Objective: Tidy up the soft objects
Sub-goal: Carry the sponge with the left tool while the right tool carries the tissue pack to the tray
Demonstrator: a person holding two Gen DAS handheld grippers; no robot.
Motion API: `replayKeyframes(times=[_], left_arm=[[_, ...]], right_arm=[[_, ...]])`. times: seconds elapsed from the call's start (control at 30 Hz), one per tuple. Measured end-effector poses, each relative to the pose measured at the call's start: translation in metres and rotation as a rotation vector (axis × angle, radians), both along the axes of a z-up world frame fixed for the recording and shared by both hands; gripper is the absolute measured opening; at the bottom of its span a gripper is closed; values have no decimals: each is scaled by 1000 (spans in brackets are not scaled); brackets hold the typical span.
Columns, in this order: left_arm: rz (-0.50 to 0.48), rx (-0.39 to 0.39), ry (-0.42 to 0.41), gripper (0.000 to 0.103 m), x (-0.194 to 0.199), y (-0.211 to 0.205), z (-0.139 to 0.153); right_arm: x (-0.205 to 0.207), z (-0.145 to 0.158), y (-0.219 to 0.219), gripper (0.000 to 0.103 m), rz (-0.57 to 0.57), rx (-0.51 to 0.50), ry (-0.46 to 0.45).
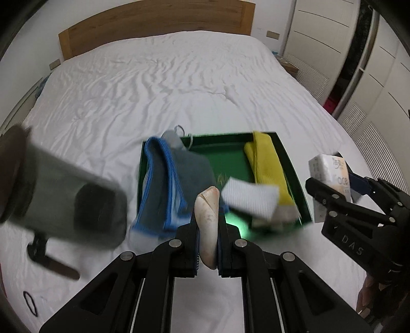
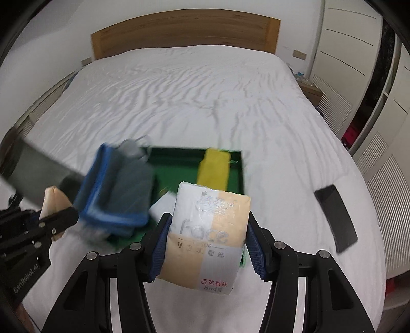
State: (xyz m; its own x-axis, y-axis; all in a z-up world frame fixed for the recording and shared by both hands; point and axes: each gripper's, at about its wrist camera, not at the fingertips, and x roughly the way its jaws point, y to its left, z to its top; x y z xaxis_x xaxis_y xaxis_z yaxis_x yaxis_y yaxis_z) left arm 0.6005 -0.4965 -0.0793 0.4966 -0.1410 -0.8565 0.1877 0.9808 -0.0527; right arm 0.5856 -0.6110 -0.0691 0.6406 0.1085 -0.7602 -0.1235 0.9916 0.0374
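Note:
My left gripper (image 1: pixel 207 225) is shut on a beige soft slipper (image 1: pixel 207 205), held just in front of the green tray (image 1: pixel 230 151) on the white bed. In the tray lie a blue-grey cloth (image 1: pixel 166 184), a yellow cloth (image 1: pixel 269 166) and a white cloth (image 1: pixel 251 197). My right gripper (image 2: pixel 208 220) is shut on a pack of face tissues (image 2: pixel 210 230), held over the tray's near edge (image 2: pixel 230 153). From the left wrist, that gripper (image 1: pixel 330 174) and its tissue pack (image 1: pixel 330 171) show at the right. From the right wrist, the left gripper (image 2: pixel 60 212) and slipper (image 2: pixel 52 199) show at the left.
A blurred grey object (image 1: pixel 71 199) looms at the left. A key (image 1: pixel 53 263) and a black hair tie (image 1: pixel 30 303) lie on the sheet near it. A black phone (image 2: pixel 335 217) lies right of the tray. A wooden headboard (image 1: pixel 153 23) stands behind and wardrobe doors (image 1: pixel 333 38) to the right.

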Motion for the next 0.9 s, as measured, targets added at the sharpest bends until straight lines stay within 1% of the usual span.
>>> replayKeyframes(times=[0.13,0.3,0.43,0.63,0.9], left_arm=[[17,34,-13,8,26,-11,-16],[36,62,-5,8,40,-8,-32],[46,89,4,8,50,-7,-44],[49,114,24,8,55,-8,-59],[51,118,49,8,58,-8,-71]], right_arm=[[28,-16,4,54,-1,9,4],[47,-36,9,54,5,27,20],[74,-49,12,54,13,36,33],[80,-58,18,54,10,24,53],[85,-65,24,55,8,-2,73]])
